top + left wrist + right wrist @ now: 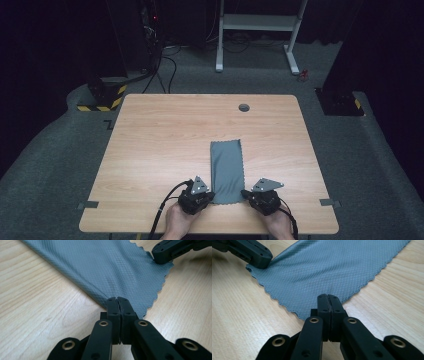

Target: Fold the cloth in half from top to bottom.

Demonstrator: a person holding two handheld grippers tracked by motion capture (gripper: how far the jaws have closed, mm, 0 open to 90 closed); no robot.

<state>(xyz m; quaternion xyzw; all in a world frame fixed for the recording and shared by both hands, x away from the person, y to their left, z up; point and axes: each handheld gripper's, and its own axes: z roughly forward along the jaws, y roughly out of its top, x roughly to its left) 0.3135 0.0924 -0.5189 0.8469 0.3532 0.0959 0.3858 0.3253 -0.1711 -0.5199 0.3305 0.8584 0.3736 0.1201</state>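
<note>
At the lower centre of the high view, a grey cloth [227,170] is laid flat on the wooden tabletop [165,140], its near corners held by the left claw [206,199] and the right claw [247,194]. A grey round cap [244,107] is set in the tabletop's far edge. In the left claw's view, its jaws are clenched on the scalloped cloth corner [117,300]; in the right claw's view, the jaws are likewise pinched on the cloth [328,298]. Both hands [177,222] are kept low at the near edge.

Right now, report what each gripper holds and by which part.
Both hold the grey cloth: left gripper pinches its near left corner, right gripper its near right corner.
</note>
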